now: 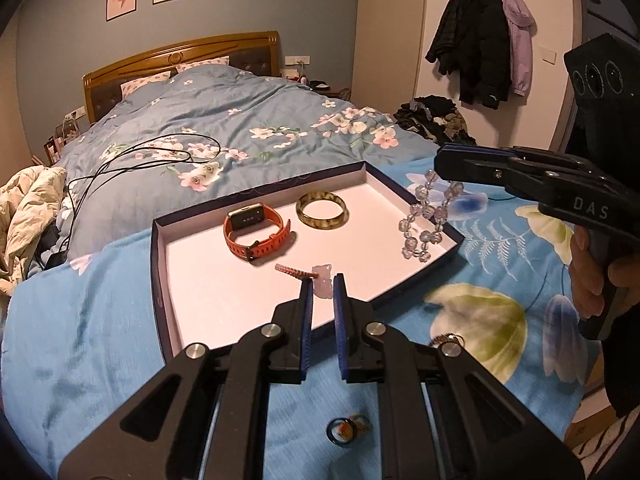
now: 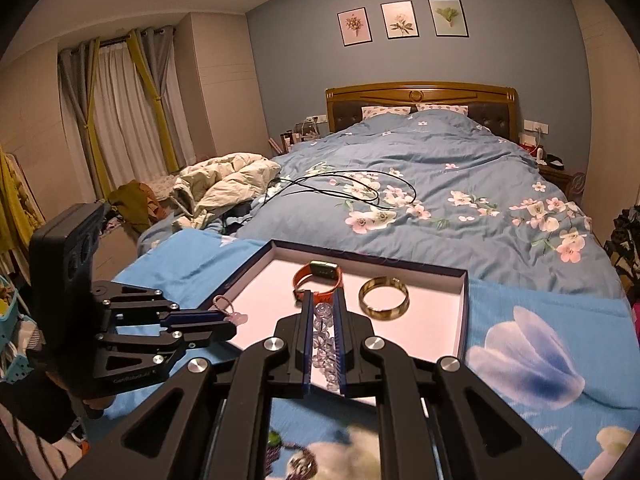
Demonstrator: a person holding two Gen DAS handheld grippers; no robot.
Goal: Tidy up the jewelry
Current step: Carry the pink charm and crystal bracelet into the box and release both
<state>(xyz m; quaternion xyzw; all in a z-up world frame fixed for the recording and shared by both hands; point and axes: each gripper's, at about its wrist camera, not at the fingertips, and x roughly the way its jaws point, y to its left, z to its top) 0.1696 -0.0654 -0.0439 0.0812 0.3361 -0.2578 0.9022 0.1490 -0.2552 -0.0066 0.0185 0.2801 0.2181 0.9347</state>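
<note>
A dark-rimmed tray (image 1: pixel 158 264) with a white floor lies on the bed's blue cloth. In it are an orange smartwatch (image 1: pixel 256 234), a brown-green bangle (image 1: pixel 322 210), and a pale pink pendant (image 1: pixel 323 280) on a red cord. My left gripper (image 1: pixel 323 286) is shut on the pink pendant over the tray's near edge. My right gripper (image 2: pixel 323 304) is shut on a clear bead bracelet (image 1: pixel 426 216), which hangs over the tray's right side. The tray (image 2: pixel 466 312), watch (image 2: pixel 318 276) and bangle (image 2: pixel 384 298) also show in the right wrist view.
Small rings (image 1: pixel 346 430) lie on the blue floral cloth (image 1: pixel 100 340) in front of the tray, another ring (image 1: pixel 446 338) to its right. A black cable (image 1: pixel 160 156) lies on the quilt behind. Clothes are piled at the bed's sides.
</note>
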